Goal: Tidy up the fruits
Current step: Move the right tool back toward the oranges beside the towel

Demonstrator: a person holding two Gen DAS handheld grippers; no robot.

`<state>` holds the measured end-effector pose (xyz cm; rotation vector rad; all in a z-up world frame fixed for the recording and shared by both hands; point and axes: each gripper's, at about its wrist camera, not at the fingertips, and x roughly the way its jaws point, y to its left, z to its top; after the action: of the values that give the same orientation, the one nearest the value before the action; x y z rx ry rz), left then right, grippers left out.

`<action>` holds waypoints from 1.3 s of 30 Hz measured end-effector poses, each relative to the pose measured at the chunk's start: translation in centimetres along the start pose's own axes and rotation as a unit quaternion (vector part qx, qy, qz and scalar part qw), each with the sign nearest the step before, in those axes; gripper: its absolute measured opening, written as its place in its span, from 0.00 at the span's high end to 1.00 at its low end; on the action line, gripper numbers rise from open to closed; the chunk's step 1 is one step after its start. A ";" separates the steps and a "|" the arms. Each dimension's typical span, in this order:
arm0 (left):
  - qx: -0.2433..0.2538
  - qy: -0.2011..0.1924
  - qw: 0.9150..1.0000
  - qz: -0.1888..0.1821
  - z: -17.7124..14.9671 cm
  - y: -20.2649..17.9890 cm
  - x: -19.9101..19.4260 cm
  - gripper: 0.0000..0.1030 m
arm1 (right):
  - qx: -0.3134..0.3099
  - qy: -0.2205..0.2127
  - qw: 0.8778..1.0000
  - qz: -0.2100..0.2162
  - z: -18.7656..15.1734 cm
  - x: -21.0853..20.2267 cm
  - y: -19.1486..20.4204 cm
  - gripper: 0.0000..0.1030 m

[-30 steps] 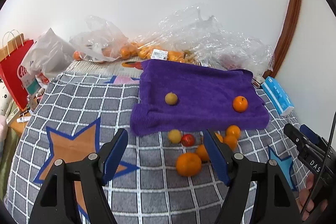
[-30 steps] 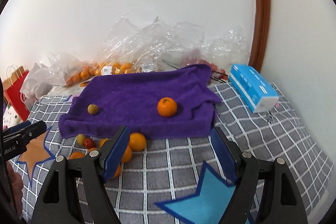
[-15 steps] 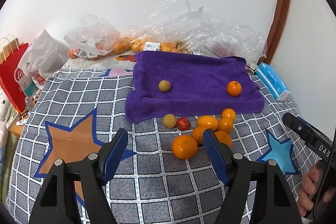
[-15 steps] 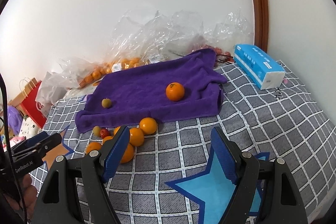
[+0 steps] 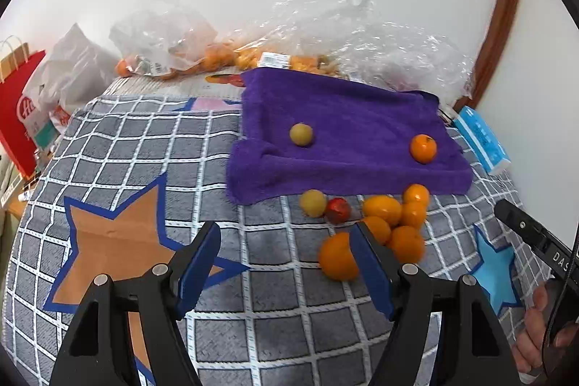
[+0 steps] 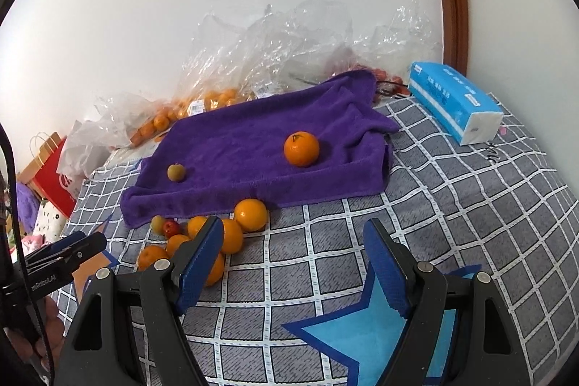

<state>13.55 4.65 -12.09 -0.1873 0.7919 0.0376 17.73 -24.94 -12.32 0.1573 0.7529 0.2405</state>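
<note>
**Both grippers empty above the loose fruit pile; left one nearer**

Left wrist view: The left gripper [image 5: 286, 263] hangs over the checked cover [image 5: 144, 147] with its jaws spread and nothing between them. The loose pile of oranges [image 5: 394, 223] lies on the cover just in front of the purple towel [image 5: 347, 118], ahead and to the right of the fingers. The nearest orange [image 5: 334, 259] sits partly behind the right-hand pad, outside the gap rather than in it. A yellow-green fruit [image 5: 313, 202] and a small red fruit [image 5: 337, 209] lie beside the pile. On the towel rest one yellow-green fruit [image 5: 301, 134] and one orange [image 5: 422, 148], well apart. The fruits are round, so no long axis governs the grip; the stalk end of the orange on the towel faces up.

Right wrist view: The right gripper [image 6: 293, 263] is likewise released and empty. The pile [image 6: 231, 234] lies ahead and to its left, partly behind the left pad. The towel orange [image 6: 301, 149] lies further ahead.

Judgement: the left gripper looks nearer the pile; it would need to shift right to centre the nearest orange.
</note>
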 end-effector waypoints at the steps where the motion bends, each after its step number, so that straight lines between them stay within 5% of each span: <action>1: -0.002 0.000 1.000 0.002 0.0 0.2 0.2 0.31 | 0.002 0.005 1.000 0.000 0.0 0.4 -0.1 0.23; 10: -0.011 0.008 1.000 0.002 0.3 2.1 1.9 0.31 | 0.004 0.038 0.999 0.008 -0.7 3.6 -0.1 0.27; 20: -0.036 0.015 0.999 0.008 0.9 4.4 3.4 0.31 | -0.023 0.048 0.998 0.034 0.3 6.5 3.1 0.63; 32: -0.051 0.029 0.998 -0.018 0.7 5.0 5.1 0.31 | 0.018 0.091 0.995 0.048 1.3 10.8 3.6 0.65; 39: -0.050 0.032 0.998 -0.037 0.5 4.8 4.9 0.31 | 0.019 0.072 0.996 0.051 1.4 9.5 3.0 0.66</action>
<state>16.85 9.27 -15.96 -0.3133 0.8464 0.0006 24.95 -19.59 -16.89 0.2156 0.8944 0.3373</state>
